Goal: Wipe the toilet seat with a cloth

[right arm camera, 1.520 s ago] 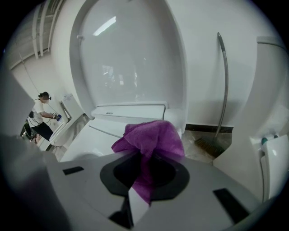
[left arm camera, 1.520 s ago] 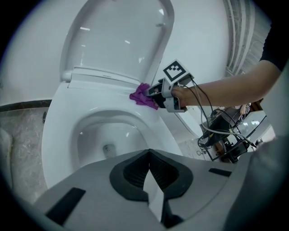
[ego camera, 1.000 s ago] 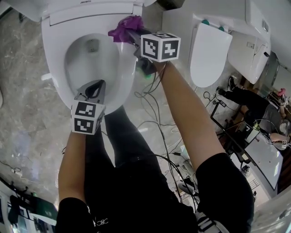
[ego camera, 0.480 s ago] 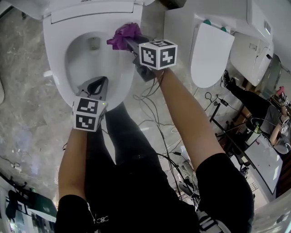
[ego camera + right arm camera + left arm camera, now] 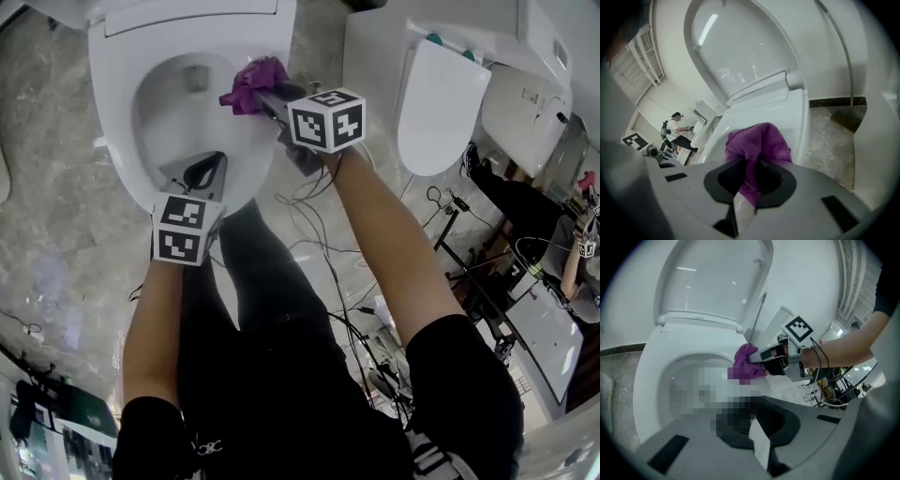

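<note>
Cloth (image 5: 251, 82) lengthwise between tight jaws of right hand-held gripper (image 5: 265, 92); left hand-held gripper (image 5: 201, 172) closed.

Glossy, smooth toilet seat (image 5: 111, 94), fuzzy purple cloth (image 5: 251, 84), polished marbled stone floor (image 5: 56, 234).

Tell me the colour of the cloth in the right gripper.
Purple; the cloth shows best in the right gripper view.
</note>
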